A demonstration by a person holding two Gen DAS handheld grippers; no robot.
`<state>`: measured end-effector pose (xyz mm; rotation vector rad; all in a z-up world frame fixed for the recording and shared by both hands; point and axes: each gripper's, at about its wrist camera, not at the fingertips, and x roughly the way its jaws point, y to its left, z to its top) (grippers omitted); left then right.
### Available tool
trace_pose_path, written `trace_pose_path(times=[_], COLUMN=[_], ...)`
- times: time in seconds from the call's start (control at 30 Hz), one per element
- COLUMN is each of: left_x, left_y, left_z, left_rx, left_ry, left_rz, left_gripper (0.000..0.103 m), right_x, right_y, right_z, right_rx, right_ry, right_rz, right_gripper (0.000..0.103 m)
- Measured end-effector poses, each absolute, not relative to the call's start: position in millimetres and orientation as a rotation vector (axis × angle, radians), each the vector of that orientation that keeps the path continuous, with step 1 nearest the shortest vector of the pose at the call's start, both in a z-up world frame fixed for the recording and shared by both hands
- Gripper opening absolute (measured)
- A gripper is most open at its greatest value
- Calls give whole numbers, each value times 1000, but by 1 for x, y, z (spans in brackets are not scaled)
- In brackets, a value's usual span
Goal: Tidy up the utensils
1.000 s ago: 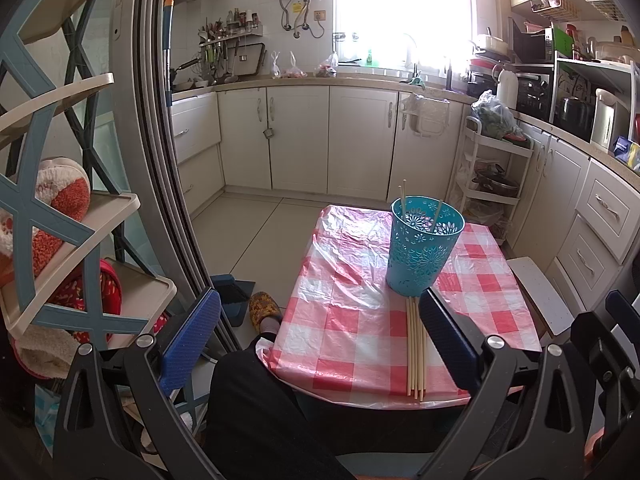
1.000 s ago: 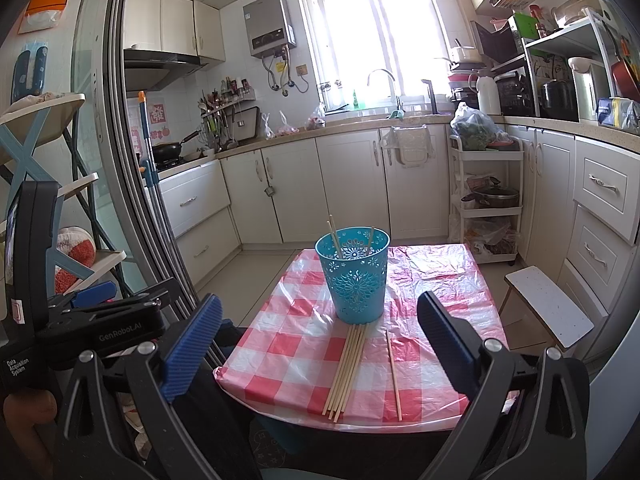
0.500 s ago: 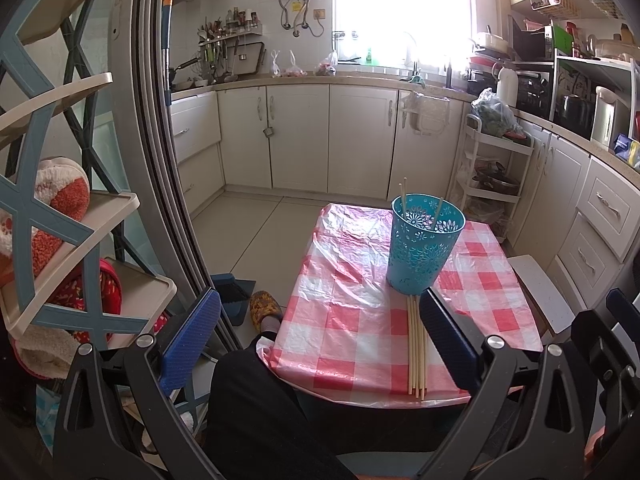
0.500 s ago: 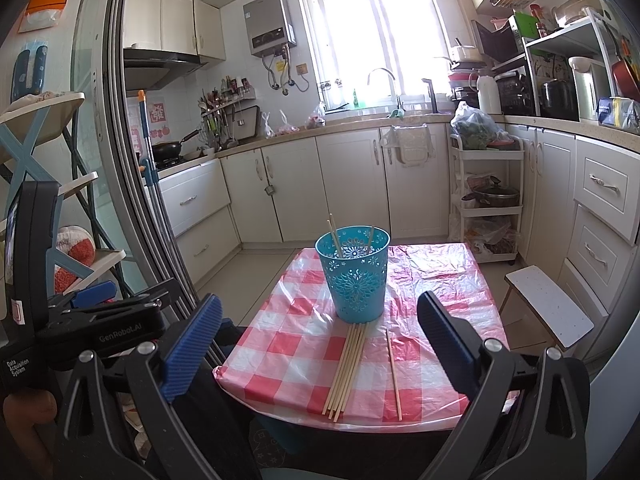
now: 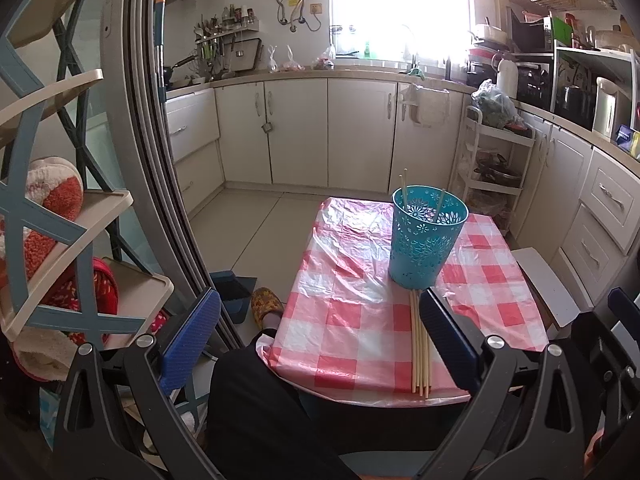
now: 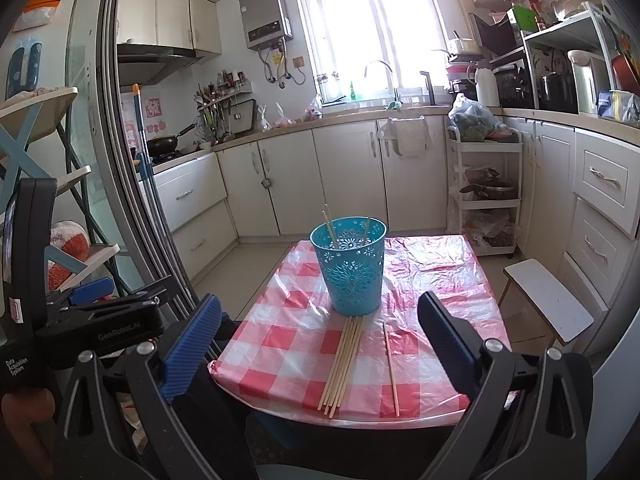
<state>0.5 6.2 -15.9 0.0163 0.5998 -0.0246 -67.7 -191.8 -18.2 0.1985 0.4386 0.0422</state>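
The table's checked cover (image 6: 432, 280) is thin glossy plastic, wrinkled and catching the light. The turquoise holder (image 6: 352, 276) looks like matt plastic pierced with flower cut-outs, and the chopsticks (image 6: 346, 356) beside it are pale, smooth wood or bamboo. The gripper pads (image 6: 192, 348) are ribbed blue rubber-like material on matt black frames.

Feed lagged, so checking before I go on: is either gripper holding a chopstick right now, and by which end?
Neither. The left gripper and right gripper are open and empty; the loose wooden chopsticks lie on the checked table.
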Motion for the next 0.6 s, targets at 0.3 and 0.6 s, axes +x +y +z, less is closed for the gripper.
trace_pose_path(times=[0.3,0.6], left_x=[42,101], left_y=[-7,-26], left_z=[-52,-105], left_rx=[53,61], left_ry=[715,869], left_rz=[-40,-75], left_gripper=[96,96], right_x=[-22,55], right_y=[-232,-253], right_z=[-67,-136], right_rx=[210,183], right_ry=[565,787], right_rz=[-23,-5], right_gripper=[95,58])
